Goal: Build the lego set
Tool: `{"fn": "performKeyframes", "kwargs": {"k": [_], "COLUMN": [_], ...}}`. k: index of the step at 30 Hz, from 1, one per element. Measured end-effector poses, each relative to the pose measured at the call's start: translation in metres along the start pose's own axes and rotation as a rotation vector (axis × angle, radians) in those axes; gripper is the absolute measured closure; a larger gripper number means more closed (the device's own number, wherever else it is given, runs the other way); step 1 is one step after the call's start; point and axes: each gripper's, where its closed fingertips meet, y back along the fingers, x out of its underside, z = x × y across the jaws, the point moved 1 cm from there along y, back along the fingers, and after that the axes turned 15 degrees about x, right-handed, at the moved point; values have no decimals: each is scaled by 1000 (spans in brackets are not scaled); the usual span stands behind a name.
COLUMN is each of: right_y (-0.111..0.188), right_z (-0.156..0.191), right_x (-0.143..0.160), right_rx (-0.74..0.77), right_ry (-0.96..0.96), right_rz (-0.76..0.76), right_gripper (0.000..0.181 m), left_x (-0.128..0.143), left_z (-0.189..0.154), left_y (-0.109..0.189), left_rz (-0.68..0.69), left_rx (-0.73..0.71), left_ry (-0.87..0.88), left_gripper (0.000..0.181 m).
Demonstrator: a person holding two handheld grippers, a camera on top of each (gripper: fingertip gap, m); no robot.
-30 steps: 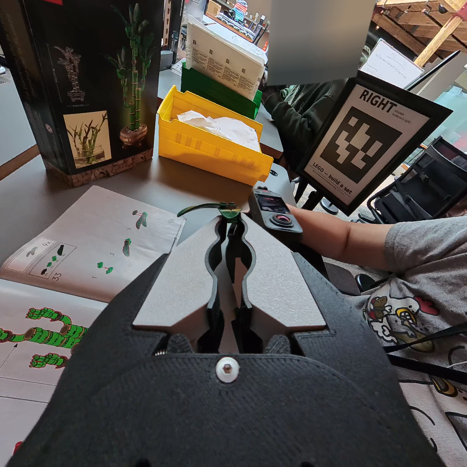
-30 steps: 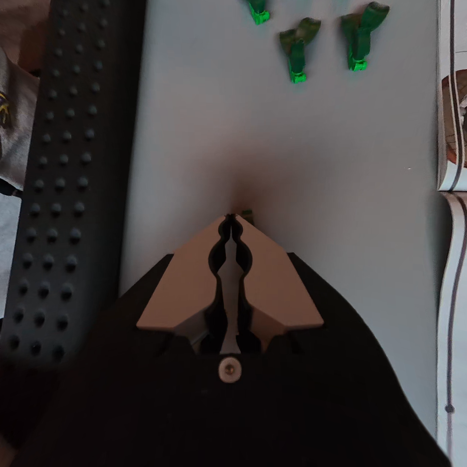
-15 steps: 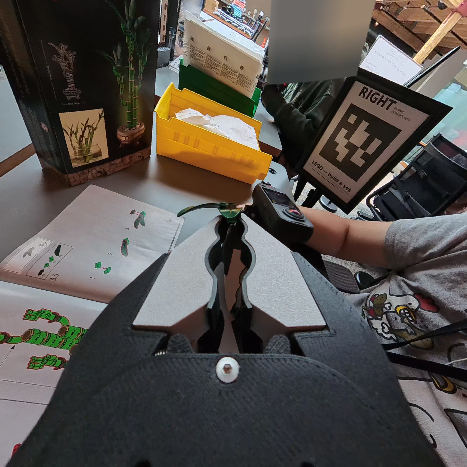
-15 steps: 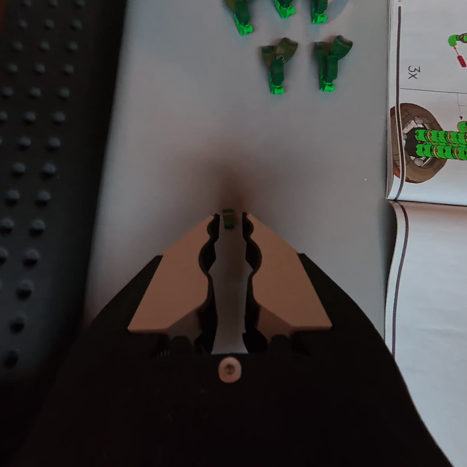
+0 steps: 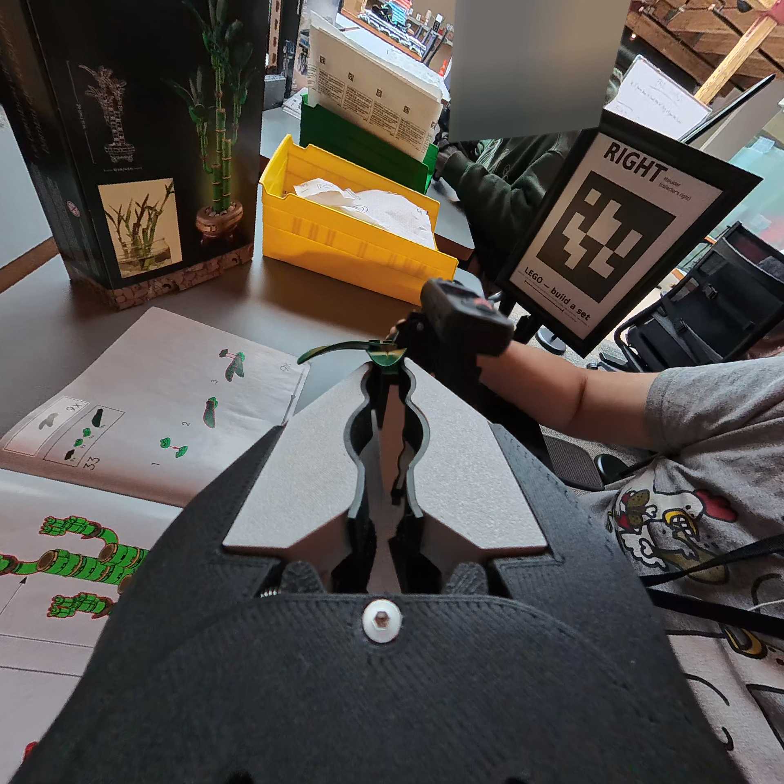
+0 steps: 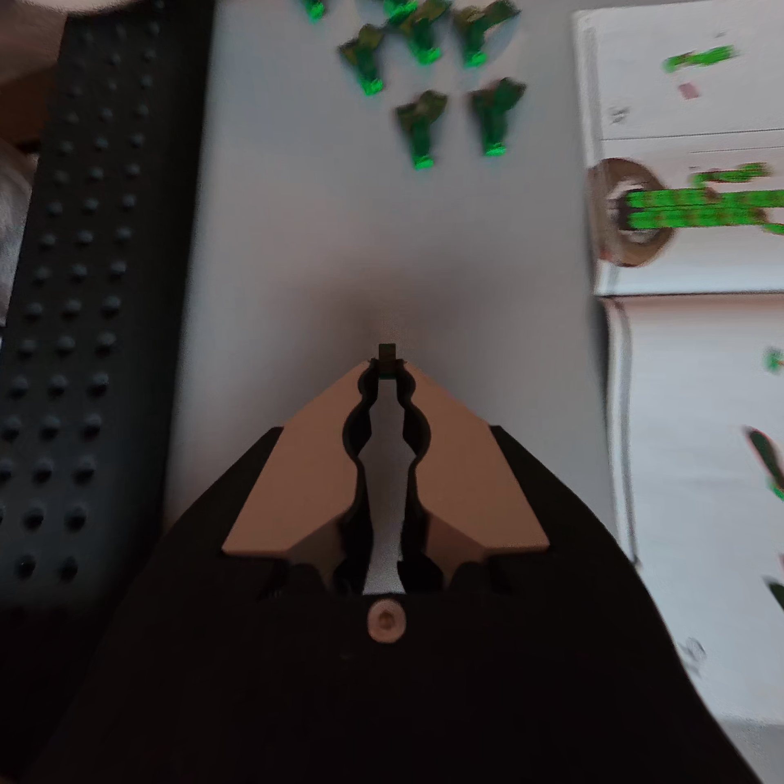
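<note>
Jaws of left gripper [image 5: 385, 364] pinched tight on dark green leaf piece [image 5: 358, 350]; leaf blade curves out leftward above table [image 5: 51, 335], over open instruction booklet [image 5: 140, 403]. Set box [image 5: 127, 140] stands far left, yellow bin [image 5: 339, 250] to its right. Jaws of right gripper [image 6: 387, 370] nearly closed, clamping small green piece [image 6: 387, 355] at tips, above grey table. Studded black mat [image 6: 85, 275] at left; finished green leaf assemblies [image 6: 424, 127] ahead, blurred; booklet page at right.

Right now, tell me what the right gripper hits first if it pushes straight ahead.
Probably the bare grey tabletop: the right gripper, shut on a small green piece, points steeply down at it. Leaf assemblies lie farther ahead.
</note>
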Motion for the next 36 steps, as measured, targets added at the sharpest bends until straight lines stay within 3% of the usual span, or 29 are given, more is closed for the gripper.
{"fn": "performKeyframes", "kwargs": {"k": [5, 10, 15, 19, 29, 36], "right_y": [70, 124, 147, 147, 117, 118], "right_z": [-95, -129, -115, -102, -82, -82], "right_x": [-7, -16, -49, -65, -78, -85], "right_rx": [352, 487, 277, 134, -70, -168], "right_ry": [-363, -533, -688, -699, -741, -857], "right_rz": [-272, -540, -780, -860, -811, -877], "right_gripper": [176, 175, 175, 176, 175, 176], "left_x": [-1, -1, 4, 10, 9, 11], "left_z": [5, 8, 13, 18, 11, 10], "left_y": [4, 4, -5, -15, -24, -31], "left_rz": [-26, -42, -51, -51, -55, -50], "left_rx": [-8, -7, 6, 24, 59, 71], "left_ry": [13, 24, 40, 55, -40, -41], "left_gripper": [175, 175, 175, 175, 175, 175]}}
